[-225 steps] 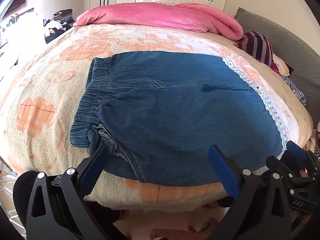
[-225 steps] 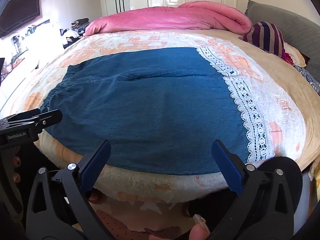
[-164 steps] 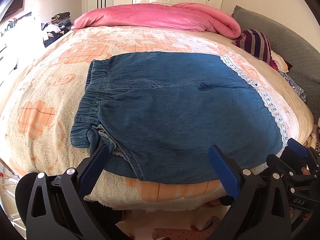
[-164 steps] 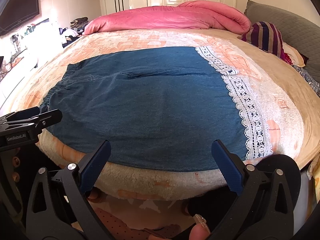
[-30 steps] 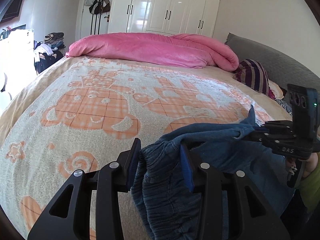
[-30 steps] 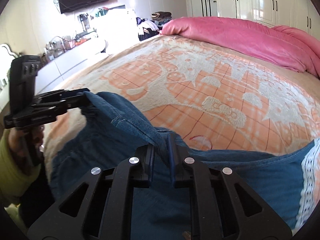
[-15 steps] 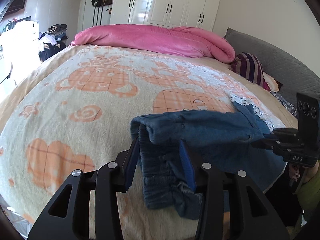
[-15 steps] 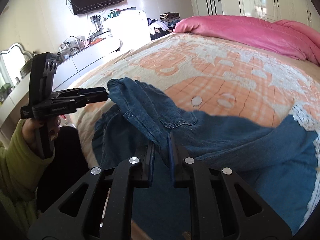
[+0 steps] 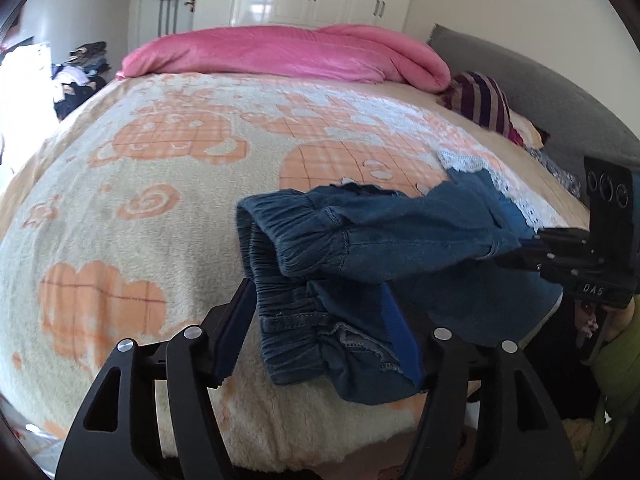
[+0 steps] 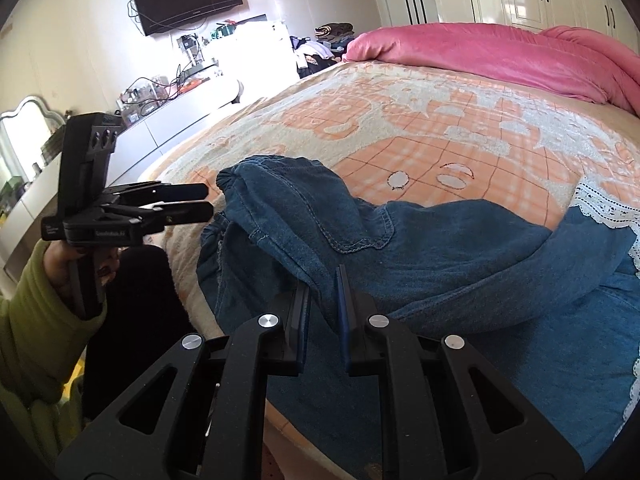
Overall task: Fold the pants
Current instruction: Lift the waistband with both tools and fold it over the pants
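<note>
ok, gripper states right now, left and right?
Left gripper: jaws opening, denim pants waistband lies loose between them.
Right gripper: shut on the denim pants.

- The bed (image 9: pixel 120 248) carries everything; a fluffy cream blanket (image 9: pixel 192 184) with orange checked shapes and swirls covers its top out to the near edge.
- Denim pants (image 9: pixel 360 288) lie on the blanket at the near edge, right of centre, folded over on themselves, the gathered waistband to the left.
- A strip of white lace (image 9: pixel 516 200) lies on the blanket just right of the pants, partly under the denim.
- A rolled pink duvet (image 9: pixel 288 54) lies across the far end of the bed.
- A dark striped cushion (image 9: pixel 482 102) rests at the far right, beside the duvet's end.
</note>
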Demonstrator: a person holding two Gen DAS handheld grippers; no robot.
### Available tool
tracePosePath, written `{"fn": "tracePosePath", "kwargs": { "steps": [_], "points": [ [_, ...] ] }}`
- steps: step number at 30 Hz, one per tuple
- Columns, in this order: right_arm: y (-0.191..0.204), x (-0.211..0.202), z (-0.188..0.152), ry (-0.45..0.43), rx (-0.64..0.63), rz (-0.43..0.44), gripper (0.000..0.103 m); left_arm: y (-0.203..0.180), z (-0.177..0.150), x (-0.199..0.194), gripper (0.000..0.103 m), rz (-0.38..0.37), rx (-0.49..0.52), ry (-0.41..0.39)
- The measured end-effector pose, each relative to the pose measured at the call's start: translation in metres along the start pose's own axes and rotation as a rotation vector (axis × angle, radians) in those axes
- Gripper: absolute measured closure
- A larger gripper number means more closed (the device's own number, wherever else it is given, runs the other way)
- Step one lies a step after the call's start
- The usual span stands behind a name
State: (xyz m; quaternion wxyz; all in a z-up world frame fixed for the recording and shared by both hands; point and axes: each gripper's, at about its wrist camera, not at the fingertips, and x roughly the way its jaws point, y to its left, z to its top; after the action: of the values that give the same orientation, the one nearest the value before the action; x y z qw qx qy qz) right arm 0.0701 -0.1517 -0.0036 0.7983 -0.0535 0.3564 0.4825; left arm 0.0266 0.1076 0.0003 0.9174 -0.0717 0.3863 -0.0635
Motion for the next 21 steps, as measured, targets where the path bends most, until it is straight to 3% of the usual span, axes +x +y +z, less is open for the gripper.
{"fn": "tracePosePath", "kwargs": {
  "steps": [8, 10, 11, 12, 21],
  "points": [
    [-0.001, -0.001, 0.003, -0.003, 0.000, -0.010, 0.096, 0.000, 0.022, 0.014, 0.044, -0.084, 0.079, -0.046],
    [-0.001, -0.001, 0.005, -0.005, 0.001, -0.013, 0.096, -0.001, 0.029, 0.016, 0.065, -0.108, 0.100, -0.047],
    [-0.001, -0.001, 0.006, -0.007, 0.003, -0.013, 0.096, -0.002, 0.032, 0.017, 0.085, -0.132, 0.099, -0.045],
    [-0.001, -0.002, 0.006, -0.009, 0.002, -0.013, 0.096, -0.001, 0.035, 0.018, 0.095, -0.164, 0.091, -0.045],
    [0.009, -0.011, 0.008, -0.023, -0.025, -0.016, 0.096, 0.008, 0.028, -0.004, 0.095, -0.211, 0.038, -0.090]
  ]
}}
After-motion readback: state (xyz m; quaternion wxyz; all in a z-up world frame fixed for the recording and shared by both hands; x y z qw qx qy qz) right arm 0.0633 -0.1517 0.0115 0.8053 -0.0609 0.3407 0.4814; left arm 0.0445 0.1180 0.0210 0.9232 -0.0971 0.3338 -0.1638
